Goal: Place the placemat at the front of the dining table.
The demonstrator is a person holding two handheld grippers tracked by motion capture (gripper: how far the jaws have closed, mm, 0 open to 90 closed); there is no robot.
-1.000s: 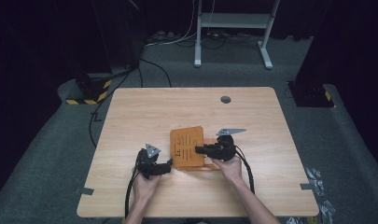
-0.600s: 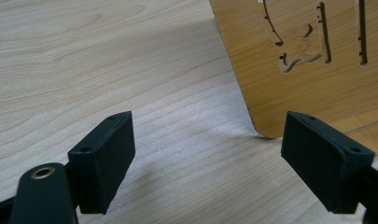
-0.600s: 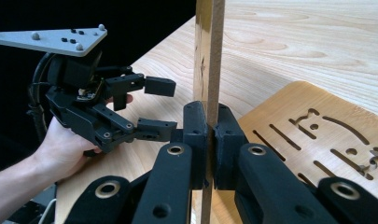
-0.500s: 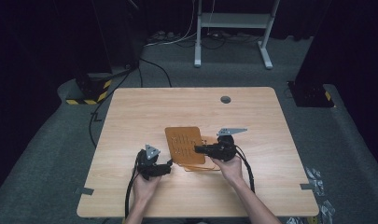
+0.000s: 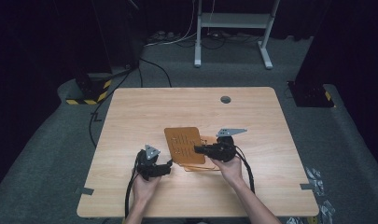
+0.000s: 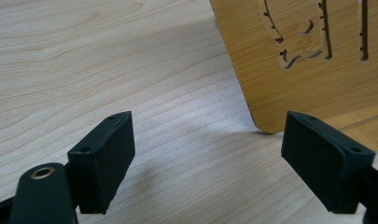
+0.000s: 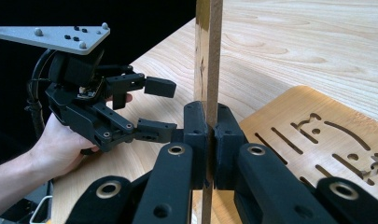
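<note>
The right gripper (image 5: 199,150) is clamped on the near right edge of a slotted wooden board (image 5: 185,142), tilting it above a second wooden board (image 7: 317,135) lying flat near the table's (image 5: 130,116) middle. The left gripper (image 5: 169,168) sits just left of the raised board, jaws spread wide and holding nothing.

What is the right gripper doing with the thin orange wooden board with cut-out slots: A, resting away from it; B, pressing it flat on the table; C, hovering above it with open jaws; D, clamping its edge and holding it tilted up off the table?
D: in the right gripper view the right gripper has its jaws shut on the edge of the thin orange wooden board, which stands tilted up over another slotted board lying flat.
</note>
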